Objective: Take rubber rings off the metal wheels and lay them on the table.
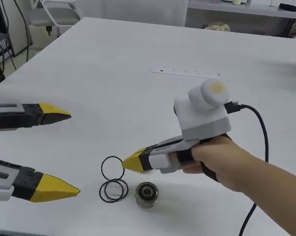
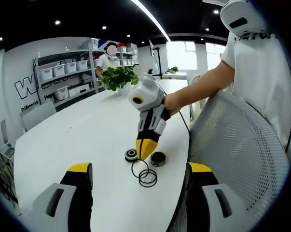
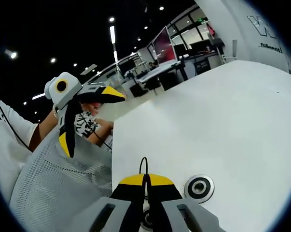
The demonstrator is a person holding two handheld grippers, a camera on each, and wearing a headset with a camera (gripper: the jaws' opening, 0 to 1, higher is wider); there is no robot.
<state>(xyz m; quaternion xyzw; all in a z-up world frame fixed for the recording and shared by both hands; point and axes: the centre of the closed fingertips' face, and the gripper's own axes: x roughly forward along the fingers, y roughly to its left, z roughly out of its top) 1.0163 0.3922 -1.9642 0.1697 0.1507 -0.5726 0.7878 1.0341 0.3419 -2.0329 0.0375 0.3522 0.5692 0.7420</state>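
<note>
At the far left, well apart from the metal wheel (image 1: pixel 147 191), our left gripper (image 1: pixel 74 152) hangs over the white table (image 1: pixel 138 73). Its yellow-tipped jaws are spread wide and hold nothing.

Just left of the wheel, two rubber rings (image 1: pixel 113 191) lie flat on the table, overlapping each other. Just beyond that pair, up and left of the wheel, a third ring (image 1: pixel 112 168) sits at the tip of our right gripper (image 1: pixel 125 163). In the right gripper view the jaws are pressed together and a thin black arc rises from between them. We judge that the jaws are clamped on this ring and that it has not yet been released.

The wheel itself rests on the table just below the right gripper's tip. In the left gripper view a second wheel (image 2: pixel 131 154) sits on the far side of that tip, so the tip lies between the two wheels. We cannot tell whether either wheel has a ring left on it.

To the right of the wheel, our right hand (image 1: pixel 221 157) grips the tool, which points left.

The held ring lies leftward off the jaw tip, close above the table and beside the laid pair. Opening the jaws should drop it there. The right gripper is the nearer one to both wheels.
</note>
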